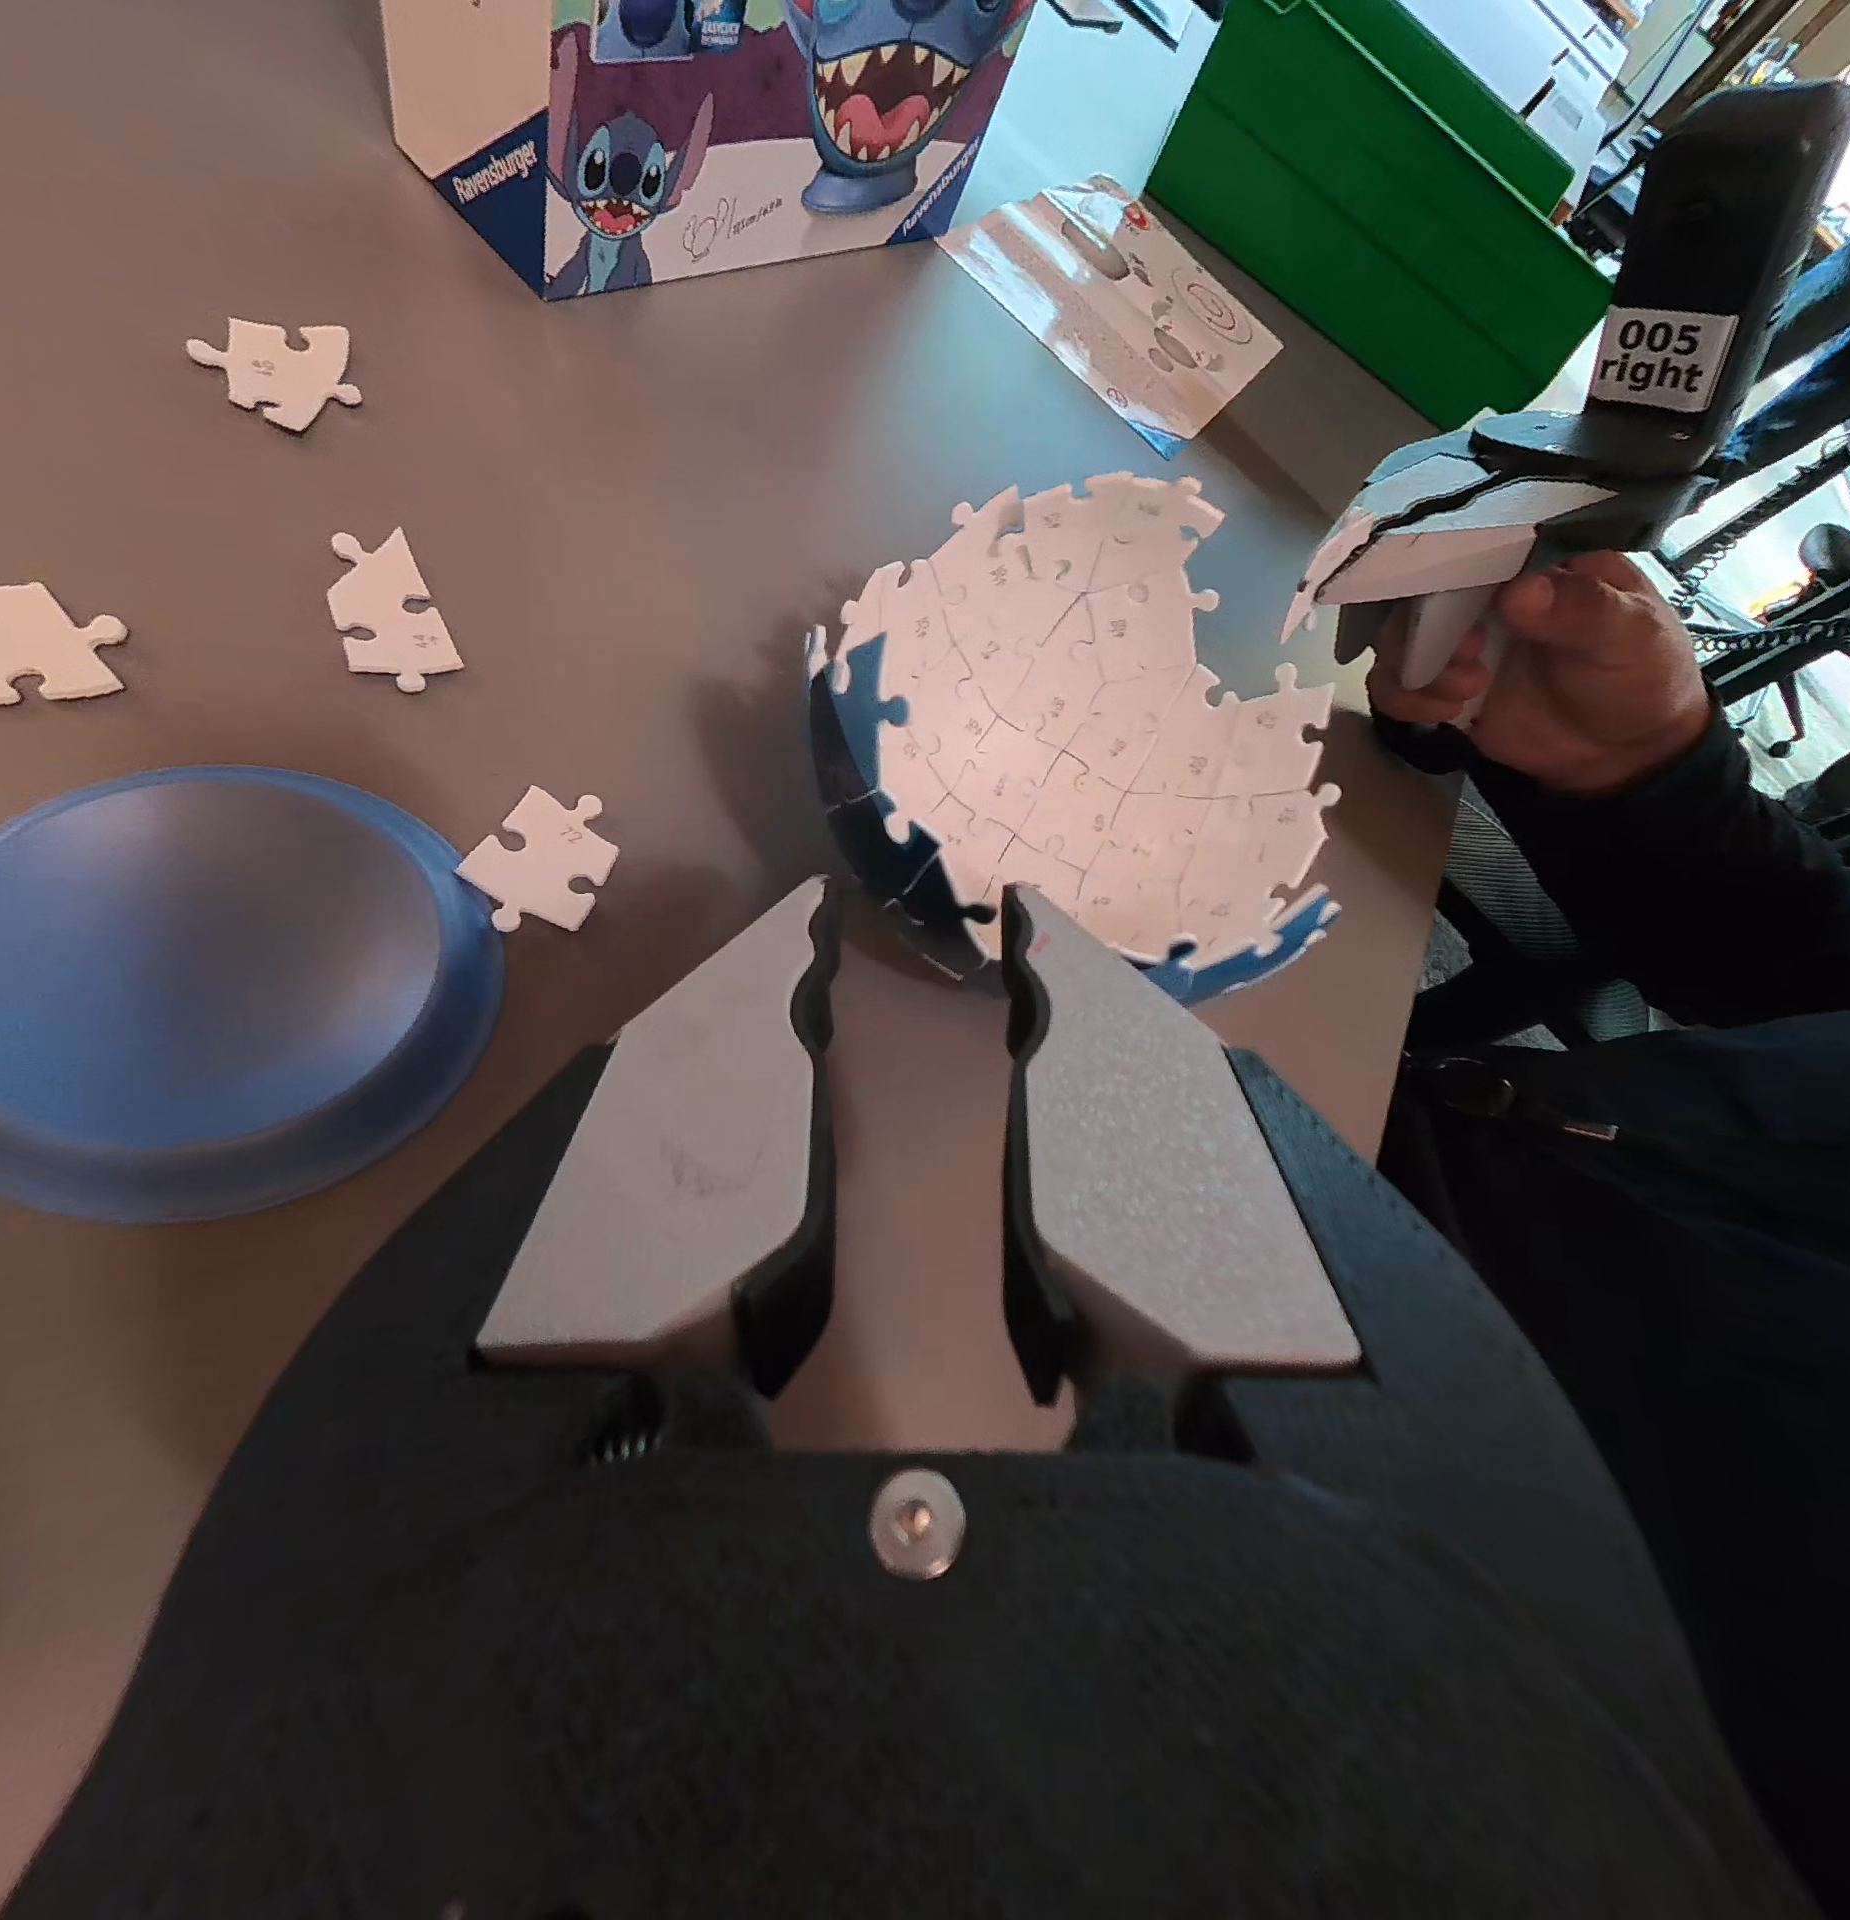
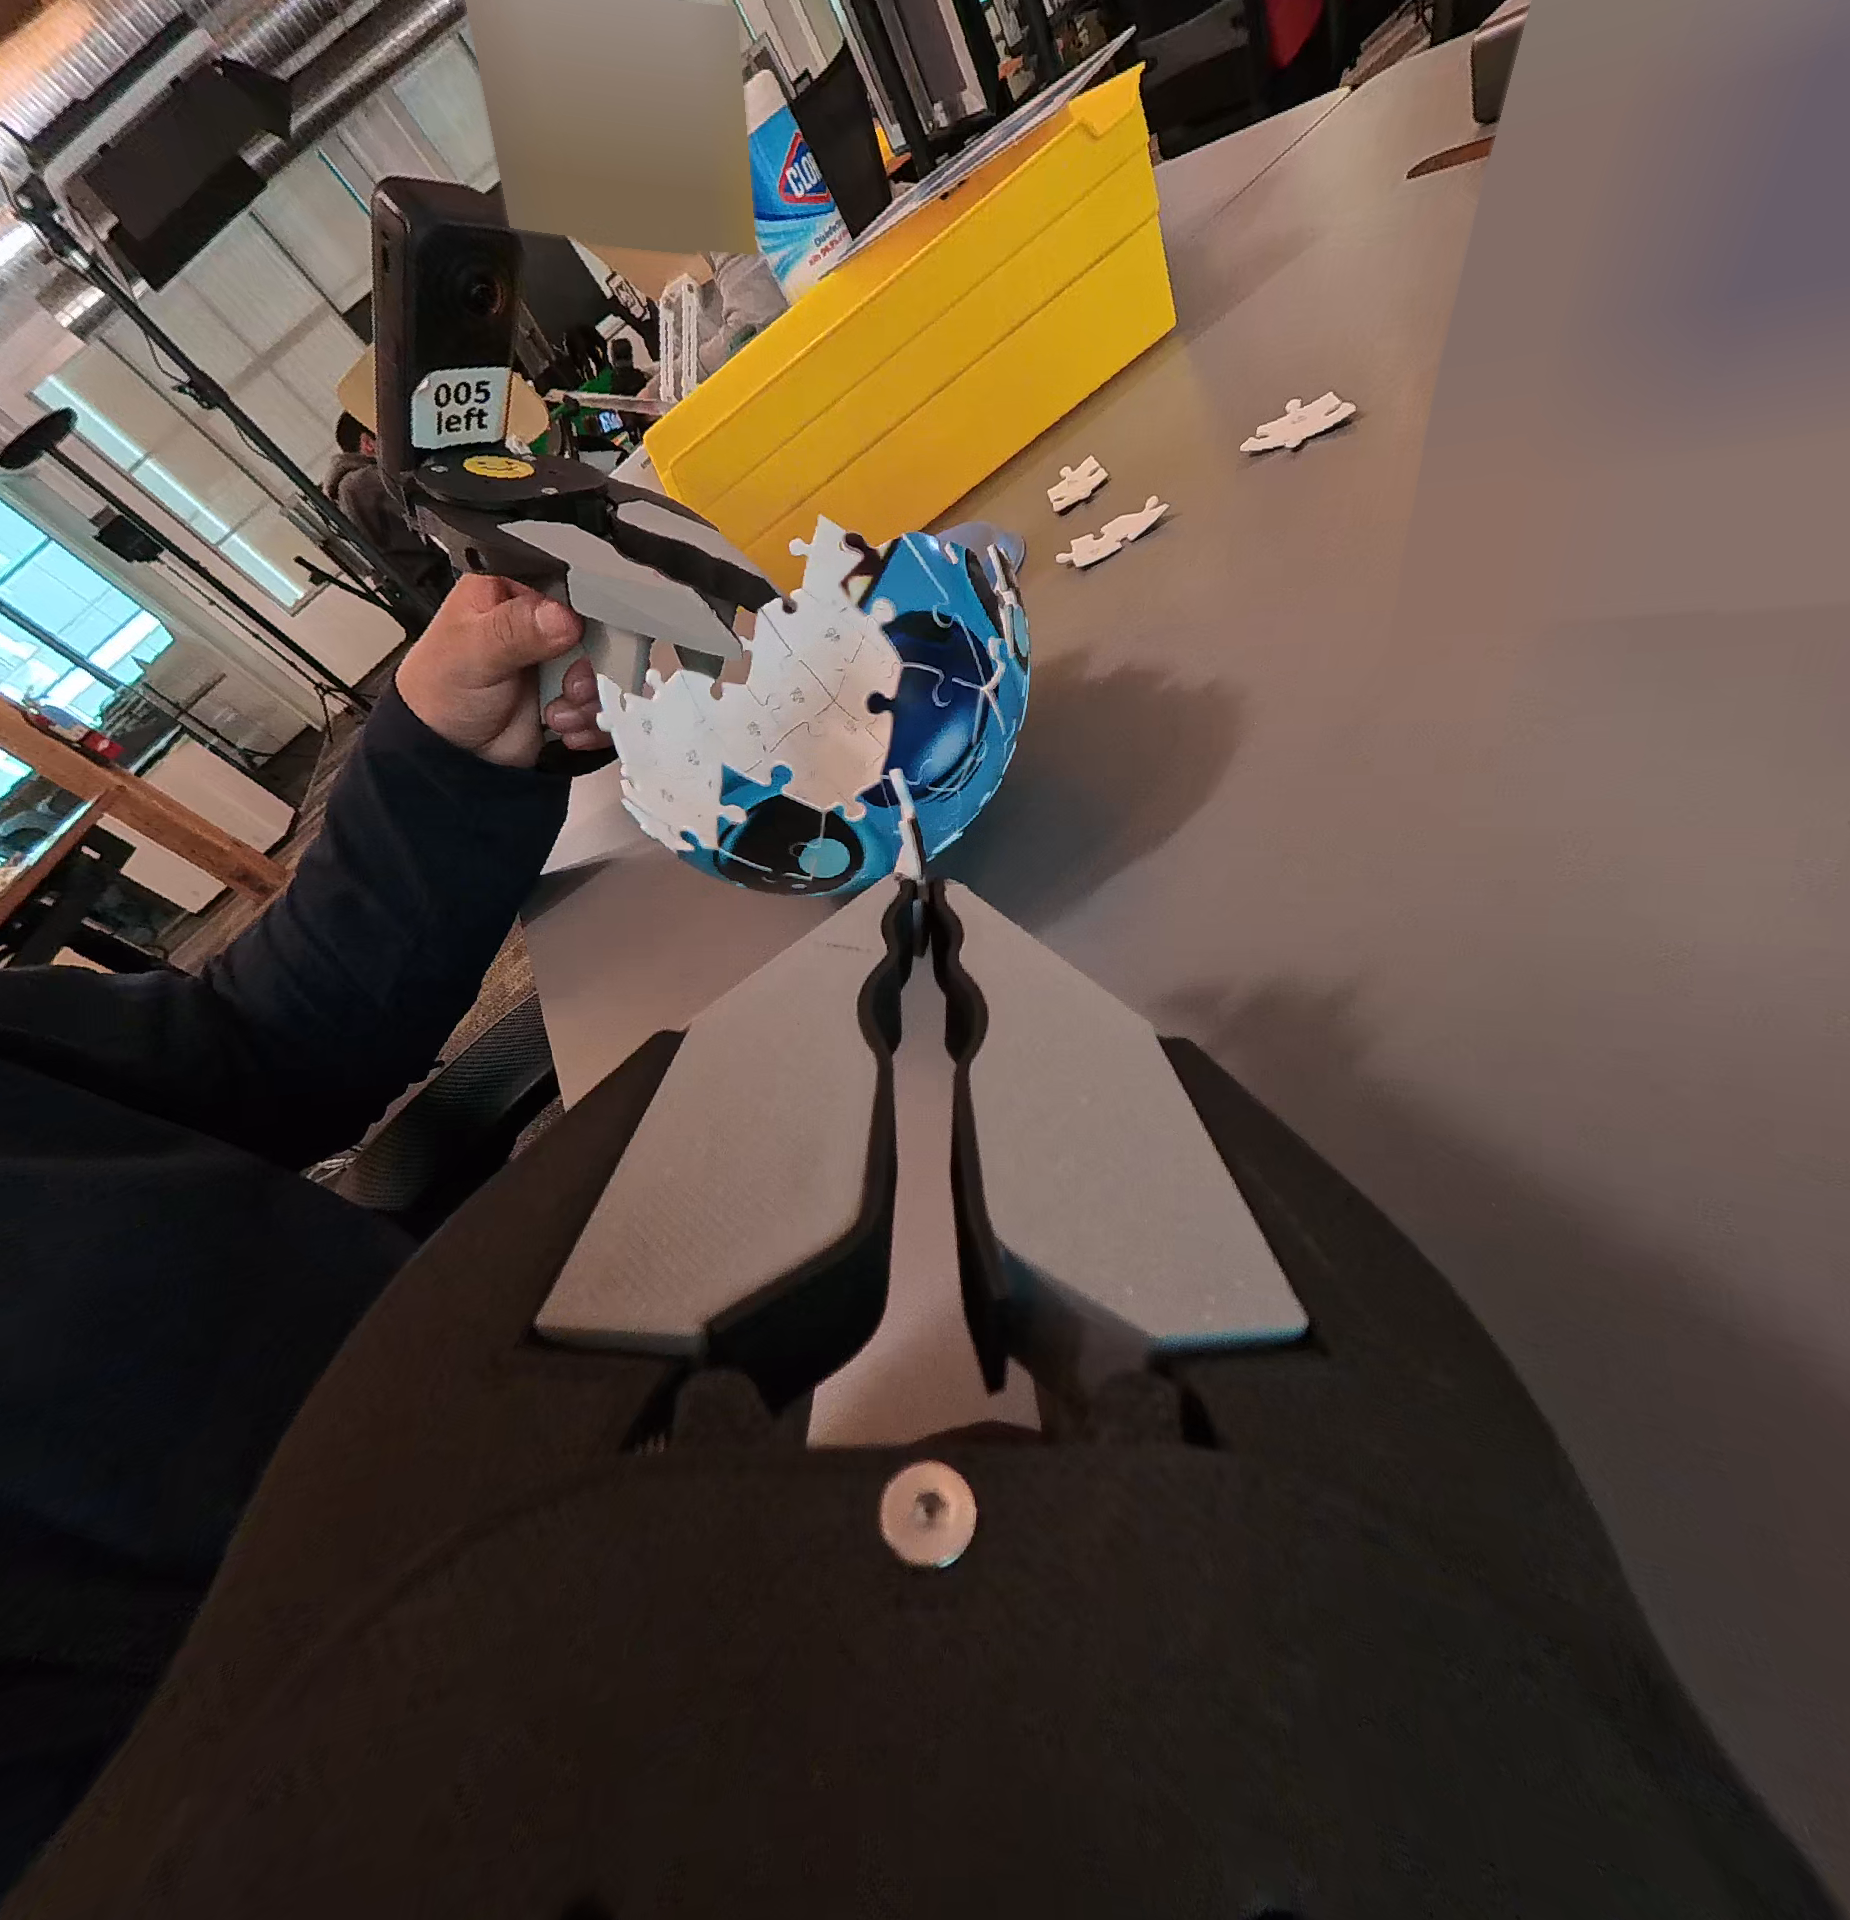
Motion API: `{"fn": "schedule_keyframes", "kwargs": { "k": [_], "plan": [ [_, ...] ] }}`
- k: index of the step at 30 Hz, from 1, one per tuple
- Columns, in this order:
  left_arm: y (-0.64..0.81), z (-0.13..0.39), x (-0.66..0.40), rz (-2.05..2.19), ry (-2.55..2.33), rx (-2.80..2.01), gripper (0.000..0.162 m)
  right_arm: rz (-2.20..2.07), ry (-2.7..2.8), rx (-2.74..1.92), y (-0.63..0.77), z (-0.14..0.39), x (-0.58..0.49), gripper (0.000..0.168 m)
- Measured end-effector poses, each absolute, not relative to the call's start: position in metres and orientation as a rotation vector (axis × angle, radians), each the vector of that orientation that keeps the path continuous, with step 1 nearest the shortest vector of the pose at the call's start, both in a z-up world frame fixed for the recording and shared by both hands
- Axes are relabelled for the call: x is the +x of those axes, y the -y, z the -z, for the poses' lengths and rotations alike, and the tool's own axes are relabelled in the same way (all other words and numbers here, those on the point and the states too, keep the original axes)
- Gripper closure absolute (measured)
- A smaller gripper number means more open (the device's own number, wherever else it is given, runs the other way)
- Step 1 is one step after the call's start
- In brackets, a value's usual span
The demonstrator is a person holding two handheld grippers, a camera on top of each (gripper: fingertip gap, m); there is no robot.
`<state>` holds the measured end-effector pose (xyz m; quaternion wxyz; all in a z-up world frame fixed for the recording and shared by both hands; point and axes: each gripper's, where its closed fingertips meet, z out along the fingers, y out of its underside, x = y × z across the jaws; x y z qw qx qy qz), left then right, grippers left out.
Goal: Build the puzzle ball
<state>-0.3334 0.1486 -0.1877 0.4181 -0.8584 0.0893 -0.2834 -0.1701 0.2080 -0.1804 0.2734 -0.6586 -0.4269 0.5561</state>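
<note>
The half-built puzzle ball [image 1: 1087, 748] lies on the grey table as an open shell, white inside and blue outside; it also shows in the right wrist view [image 2: 848, 717]. My left gripper [image 1: 916, 899] is open and empty, its tips at the shell's near rim; I cannot tell if they touch it. From the right wrist view it [image 2: 739, 623] sits at the shell's white edge. My right gripper [image 2: 916, 899] is shut on a white puzzle piece [image 2: 910, 842], held edge-on close to the ball's rim. The left wrist view shows that gripper [image 1: 1316, 587] to the right of the shell.
Loose white pieces [image 1: 396, 613] [image 1: 277, 369] [image 1: 542, 857] lie left of the ball. A blue dish-shaped stand [image 1: 204, 987] sits at near left. The puzzle box [image 1: 692, 125], a leaflet [image 1: 1118, 312] and a green bin [image 1: 1368, 187] stand behind. A yellow bin [image 2: 931, 353] shows beyond the ball. One gripper's finger ends stand about 20 cm off the other's.
</note>
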Motion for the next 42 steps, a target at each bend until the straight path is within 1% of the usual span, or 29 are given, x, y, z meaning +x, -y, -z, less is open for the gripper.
{"fn": "schedule_keyframes", "kwargs": {
  "k": [14, 19, 22, 27, 32, 37, 42],
  "plan": [
    [-0.145, 0.180, -0.337, 0.699, -0.220, -2.136, 0.134, -1.484, 1.163, -1.766, -0.208, 0.179, -0.171, 0.168],
    [-0.139, 0.163, -0.340, 0.657, -0.226, -2.101, 0.134, -1.459, 1.175, -1.760, -0.208, 0.177, -0.170, 0.168],
    [-0.134, 0.143, -0.335, 0.614, -0.251, -2.062, 0.134, -1.451, 1.185, -1.734, -0.205, 0.170, -0.169, 0.168],
    [-0.124, 0.108, -0.284, 0.598, -0.415, -1.985, 0.134, -1.531, 1.197, -1.662, -0.186, 0.146, -0.174, 0.168],
    [-0.129, 0.114, -0.226, 0.620, -0.582, -2.053, 0.135, -1.624, 1.199, -1.568, -0.160, 0.117, -0.179, 0.168],
    [-0.143, 0.107, -0.199, 0.731, -0.636, -2.069, 0.134, -1.686, 1.137, -1.493, -0.145, 0.092, -0.177, 0.168],
    [-0.137, 0.095, -0.169, 0.998, -0.689, -2.014, 0.135, -1.768, 1.071, -1.470, -0.140, 0.082, -0.174, 0.168]
  ]
}}
